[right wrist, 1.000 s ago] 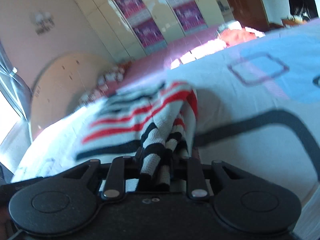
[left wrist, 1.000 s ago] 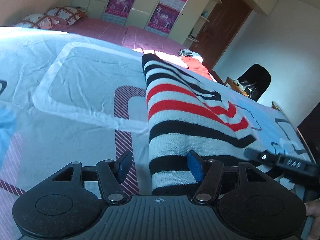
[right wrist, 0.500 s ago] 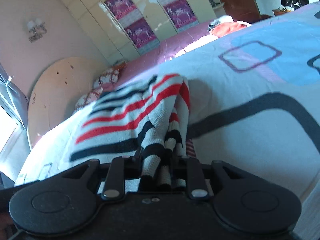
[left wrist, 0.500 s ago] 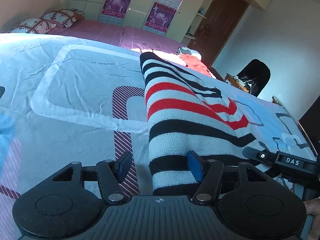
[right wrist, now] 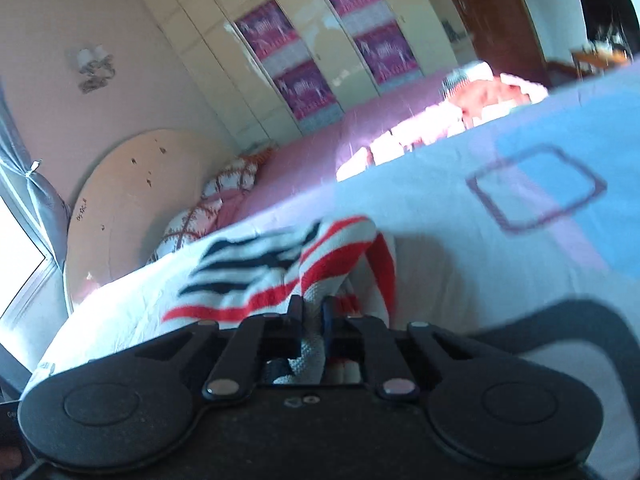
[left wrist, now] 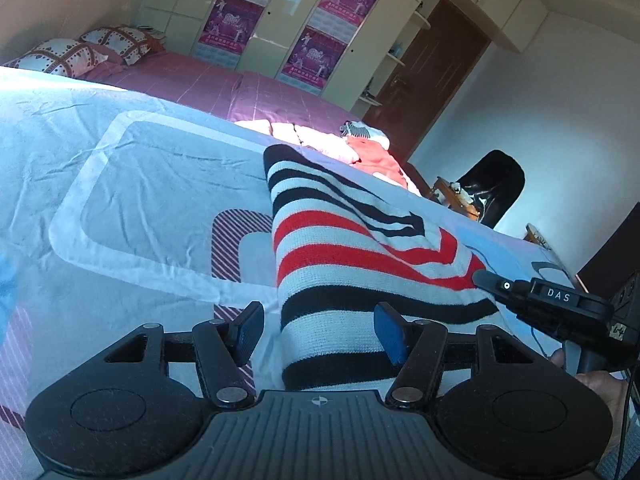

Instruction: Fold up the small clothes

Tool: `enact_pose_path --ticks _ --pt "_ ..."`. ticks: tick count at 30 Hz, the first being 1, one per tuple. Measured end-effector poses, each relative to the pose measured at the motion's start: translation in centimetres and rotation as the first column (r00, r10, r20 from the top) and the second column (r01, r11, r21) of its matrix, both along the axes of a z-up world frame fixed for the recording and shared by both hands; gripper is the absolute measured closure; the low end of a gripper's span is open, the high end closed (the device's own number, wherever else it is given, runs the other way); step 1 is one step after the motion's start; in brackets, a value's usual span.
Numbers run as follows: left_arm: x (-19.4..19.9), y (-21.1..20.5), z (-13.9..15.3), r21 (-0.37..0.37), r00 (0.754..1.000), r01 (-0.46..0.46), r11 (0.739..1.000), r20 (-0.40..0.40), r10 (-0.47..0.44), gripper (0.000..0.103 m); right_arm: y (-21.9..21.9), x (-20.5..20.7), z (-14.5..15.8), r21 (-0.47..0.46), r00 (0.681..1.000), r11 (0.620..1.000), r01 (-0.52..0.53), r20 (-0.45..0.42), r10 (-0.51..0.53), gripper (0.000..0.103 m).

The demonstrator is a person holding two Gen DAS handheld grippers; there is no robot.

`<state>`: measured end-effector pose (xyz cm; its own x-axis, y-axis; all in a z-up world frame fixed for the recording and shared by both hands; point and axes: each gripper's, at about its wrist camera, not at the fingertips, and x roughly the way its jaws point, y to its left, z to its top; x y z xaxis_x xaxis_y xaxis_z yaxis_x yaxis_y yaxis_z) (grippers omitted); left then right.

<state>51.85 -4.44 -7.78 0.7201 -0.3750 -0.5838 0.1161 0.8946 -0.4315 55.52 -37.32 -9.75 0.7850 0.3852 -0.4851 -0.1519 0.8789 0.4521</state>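
Sweater (left wrist: pixel 340 248): white knit, black and red stripes
Bedsheet (left wrist: pixel 132 184): pale blue, white bands, maroon hatching
Far bedspread (left wrist: pixel 208 84): pink
Pillows (left wrist: pixel 80 52): white with red lattice
Wardrobe posters (left wrist: pixel 236 24): purple
Door (left wrist: pixel 432 72): dark brown

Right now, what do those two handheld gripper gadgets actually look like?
Both are matte black plastic. The left gripper has a ribbed body, two round discs, silver rivets and blue pads on its fingers. The right gripper looks alike; its side carries a white "DAS" label and a trailing cable.

Knit sweater (left wrist: pixel 352 264), white w/ black & red stripes, folded lengthwise on bed, right edge bunched, lifted
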Motion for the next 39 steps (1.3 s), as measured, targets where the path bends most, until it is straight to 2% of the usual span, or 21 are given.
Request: enact_pose_path --ticks 1,2,3,4,8,11,13,14,18,20,21,22,23,25,27,28,31,33,35,37,39 --pt "0.1 -0.4 -0.1 0.038 1.000 0.002 0.999 -0.009 -0.001 0.042 0.1 0.1 -0.2 -0.022 1.000 1.000 0.009 -0.005 -0.010 0.094" --pt "0.4 -0.9 -0.5 0.063 1.000 0.010 0.998 -0.026 -0.008 0.042 0.2 0.6 -1.0 -0.061 0.999 0.998 0.016 -0.050 -0.019 0.094" --pt "0.5 -0.9 -0.7 0.053 0.999 0.014 0.998 -0.034 -0.012 0.042 0.3 1.0 -2.0 -0.081 0.995 0.997 0.016 -0.093 -0.024 0.094" --pt "0.5 -0.9 -0.8 0.037 0.999 0.008 0.999 -0.036 -0.006 0.042 -0.1 0.9 -2.7 -0.059 0.995 0.998 0.026 -0.095 -0.032 0.094" --pt "-0.3 0.2 -0.2 0.012 1.000 0.001 1.000 -0.003 -0.001 0.042 -0.2 0.6 -2.0 -0.062 0.994 0.997 0.043 -0.101 -0.049 0.092" --pt "-1.7 1.7 0.3 -0.004 1.000 -0.013 1.000 0.021 0.013 0.042 -1.5 -1.1 -0.3 0.008 0.994 0.996 0.085 -0.063 -0.084 0.093" --pt "-2.7 2.6 0.4 -0.023 0.999 -0.015 1.000 0.036 0.016 0.042 -2.4 -2.9 0.9 0.090 0.996 0.993 0.077 -0.046 -0.073 0.096" --pt "-3.2 2.8 0.5 -0.040 0.999 -0.011 0.999 0.040 0.013 0.042 -2.1 -3.9 1.6 0.084 0.998 0.995 0.056 -0.022 -0.055 0.096" --pt "-4.0 2.1 -0.1 -0.045 0.999 0.033 0.998 0.044 -0.031 0.042 0.4 -6.5 2.2 -0.004 0.996 0.996 -0.084 0.008 0.084 0.096" --pt "-4.1 1.5 -0.8 -0.019 0.999 0.043 0.999 0.025 -0.043 0.042 1.8 -7.2 1.5 -0.119 0.992 0.985 -0.127 -0.009 0.127 0.096" --pt "-4.2 1.1 -1.1 0.020 0.999 0.045 0.999 0.010 -0.045 0.042 2.3 -7.1 0.7 -0.208 0.992 0.970 -0.122 -0.047 0.115 0.103" --pt "-4.3 0.6 -1.6 0.088 0.999 0.045 0.995 -0.016 -0.044 0.042 2.5 -6.9 -0.3 -0.281 0.992 0.953 -0.111 -0.095 0.087 0.103" --pt "-4.5 0.5 -2.1 0.108 0.998 0.051 0.993 -0.038 -0.047 0.042 2.2 -6.8 -1.3 -0.295 0.990 0.950 -0.107 -0.123 0.073 0.103" --pt "-4.8 1.0 -2.3 0.071 0.998 0.032 0.997 -0.050 -0.028 0.042 2.1 -6.9 -1.1 -0.272 0.989 0.958 -0.094 -0.134 0.058 0.103" --pt "-5.0 1.5 -1.5 0.074 1.000 0.019 0.997 -0.020 -0.017 0.042 2.8 -6.9 -0.1 -0.306 0.992 0.947 -0.096 -0.104 0.067 0.103" --pt "-4.9 1.7 -0.9 0.068 1.000 0.011 0.998 0.000 -0.011 0.042 2.7 -7.0 0.5 -0.295 0.995 0.952 -0.083 -0.076 0.063 0.095" --pt "-3.5 2.0 0.5 0.031 0.998 0.007 1.000 0.056 -0.008 0.042 2.0 -6.2 1.7 -0.231 0.998 0.972 -0.054 -0.026 0.049 0.093" --pt "-1.4 1.0 1.3 0.054 0.996 0.025 0.998 0.081 -0.029 0.042 2.4 -4.4 2.1 -0.231 0.999 0.972 -0.049 -0.008 0.049 0.093" --pt "1.3 -0.3 1.7 0.088 0.994 0.056 0.994 0.093 -0.065 0.042 3.2 -2.6 2.3 -0.237 0.998 0.970 -0.042 0.026 0.050 0.084" --pt "4.0 -0.9 1.7 0.098 0.995 0.067 0.993 0.070 -0.074 0.042 3.9 -0.9 2.2 -0.236 0.999 0.972 -0.016 0.040 0.026 0.071" --pt "6.1 -1.4 1.4 0.108 0.995 0.075 0.991 0.057 -0.082 0.042 4.3 0.9 1.8 -0.234 1.000 0.972 -0.009 0.025 0.015 0.075"
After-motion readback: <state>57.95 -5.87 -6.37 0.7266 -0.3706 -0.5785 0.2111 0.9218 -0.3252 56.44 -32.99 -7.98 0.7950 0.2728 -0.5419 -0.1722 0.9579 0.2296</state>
